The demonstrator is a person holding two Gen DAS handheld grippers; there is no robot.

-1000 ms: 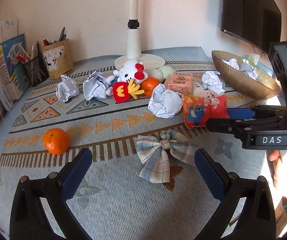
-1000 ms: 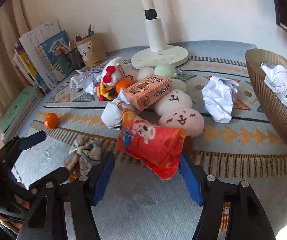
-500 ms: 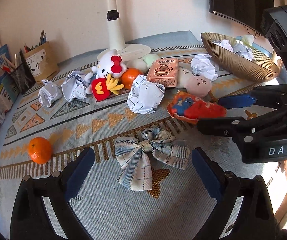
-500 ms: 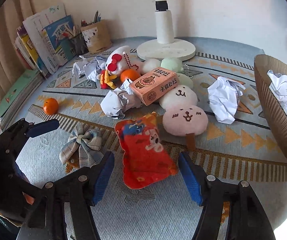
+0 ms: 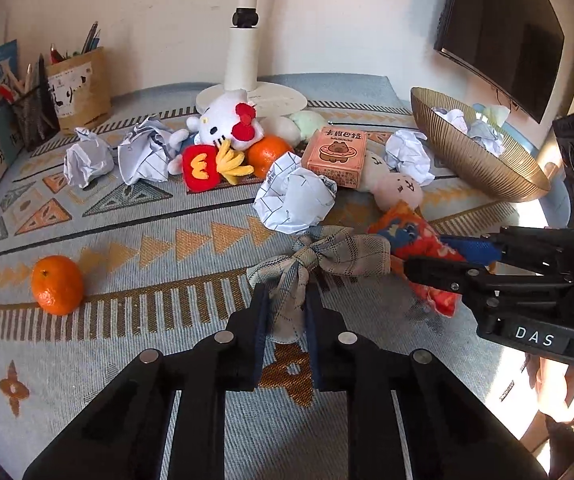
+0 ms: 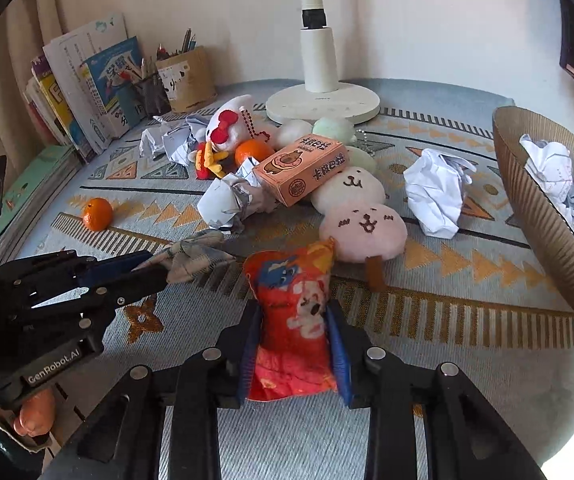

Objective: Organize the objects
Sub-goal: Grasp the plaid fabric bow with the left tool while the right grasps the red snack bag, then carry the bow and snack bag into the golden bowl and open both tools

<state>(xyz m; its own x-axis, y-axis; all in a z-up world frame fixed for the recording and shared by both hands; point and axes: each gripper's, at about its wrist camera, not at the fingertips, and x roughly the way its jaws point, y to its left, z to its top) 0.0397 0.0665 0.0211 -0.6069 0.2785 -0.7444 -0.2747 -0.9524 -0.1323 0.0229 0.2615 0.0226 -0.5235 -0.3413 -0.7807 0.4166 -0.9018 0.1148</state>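
The left gripper (image 5: 285, 300), marked GenRobot.AI, has just pinched a plaid bow (image 5: 327, 258); the right gripper (image 6: 293, 324), marked DAS, has just clamped a red snack bag (image 6: 293, 312).

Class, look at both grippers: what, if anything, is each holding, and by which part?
The left gripper pinches the plaid bow by one lower tail. The right gripper clamps the red snack packet across its lower half.

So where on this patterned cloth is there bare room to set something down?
Free: the strip between the lone orange mandarin and the crumpled paper balls; also below the gold ribbed bowl. Crowded: around the white cat plush and orange carton.
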